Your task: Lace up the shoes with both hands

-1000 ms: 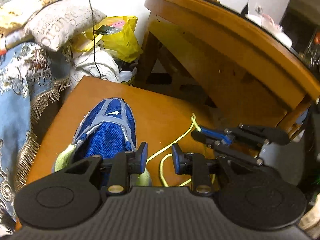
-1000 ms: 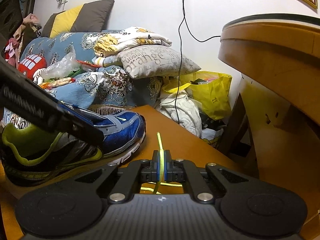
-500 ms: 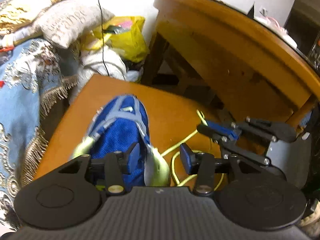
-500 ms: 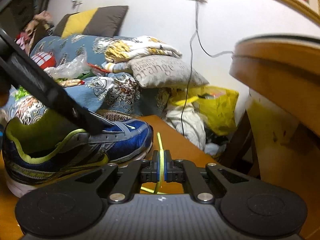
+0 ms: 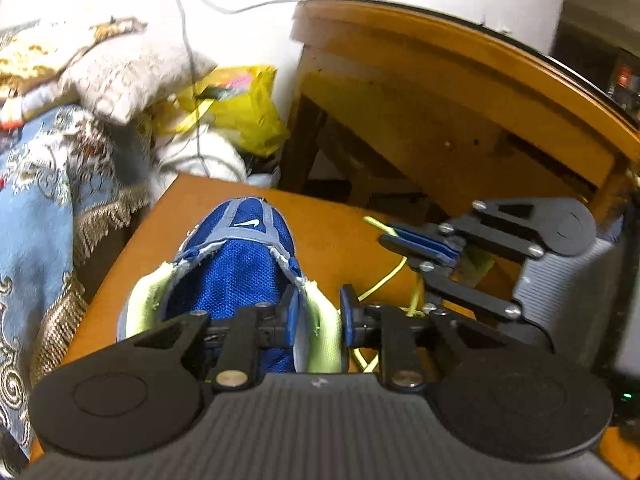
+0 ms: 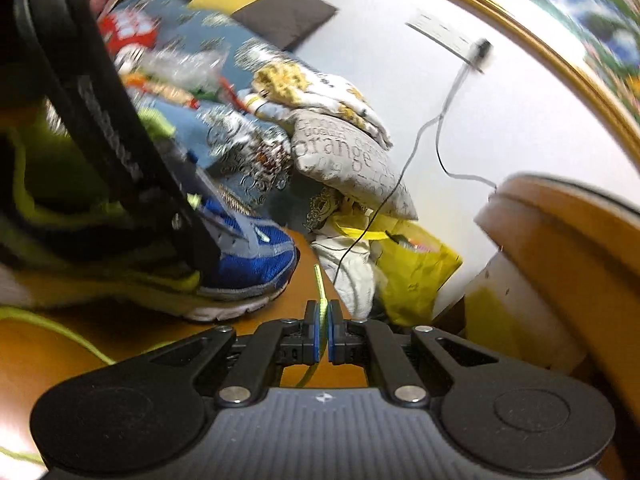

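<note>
A blue mesh shoe (image 5: 240,264) with lime lining lies on a low orange table (image 5: 336,236), toe pointing away. My left gripper (image 5: 319,316) sits low over the shoe's opening. Its jaws are closing on the shoe's right lime-lined side flap (image 5: 320,328), and both pads touch it. A yellow-green lace (image 5: 384,280) trails loose on the table to the right. There my right gripper (image 5: 416,242) is shut on the lace. In the right wrist view the lace (image 6: 318,280) pokes out past that gripper (image 6: 323,320), the shoe (image 6: 248,256) lies to its left, and the left gripper's dark arm crosses the shoe.
A big wooden table (image 5: 460,92) stands close on the right. A yellow bag (image 5: 248,112), white cloth and a hanging cable (image 5: 192,80) lie beyond the low table's far edge. A blue patterned sofa cover (image 5: 36,208) and cushions are at the left.
My left gripper sank onto the shoe, widened its jaws, then narrowed them around the right side flap. The right gripper rolled, tilting its view, and kept hold of the lace.
</note>
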The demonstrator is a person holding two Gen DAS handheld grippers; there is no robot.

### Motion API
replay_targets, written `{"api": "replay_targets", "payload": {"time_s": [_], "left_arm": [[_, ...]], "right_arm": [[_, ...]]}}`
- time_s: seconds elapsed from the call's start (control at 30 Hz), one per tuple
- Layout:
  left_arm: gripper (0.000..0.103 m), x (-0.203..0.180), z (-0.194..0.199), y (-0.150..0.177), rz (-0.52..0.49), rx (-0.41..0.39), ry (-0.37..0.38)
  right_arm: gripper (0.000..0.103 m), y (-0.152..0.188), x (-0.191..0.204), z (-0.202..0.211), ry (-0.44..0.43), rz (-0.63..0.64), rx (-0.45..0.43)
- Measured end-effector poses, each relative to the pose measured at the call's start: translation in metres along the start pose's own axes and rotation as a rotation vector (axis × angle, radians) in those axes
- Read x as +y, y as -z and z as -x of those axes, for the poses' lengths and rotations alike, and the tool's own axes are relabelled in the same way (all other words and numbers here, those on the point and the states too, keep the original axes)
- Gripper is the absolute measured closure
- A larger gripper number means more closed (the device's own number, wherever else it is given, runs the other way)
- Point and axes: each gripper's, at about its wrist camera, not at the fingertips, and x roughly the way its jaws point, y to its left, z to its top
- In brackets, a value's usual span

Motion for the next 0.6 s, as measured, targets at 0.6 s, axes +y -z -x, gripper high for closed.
{"api": "replay_targets", "payload": {"time_s": [0.6], "left_arm": [[0.086, 0.004, 0.016, 0.035, 0.039, -0.172, 0.048]], "right_arm": [[0.100, 0.012, 0.051, -0.021, 0.143, 0.817, -0.072]]}}
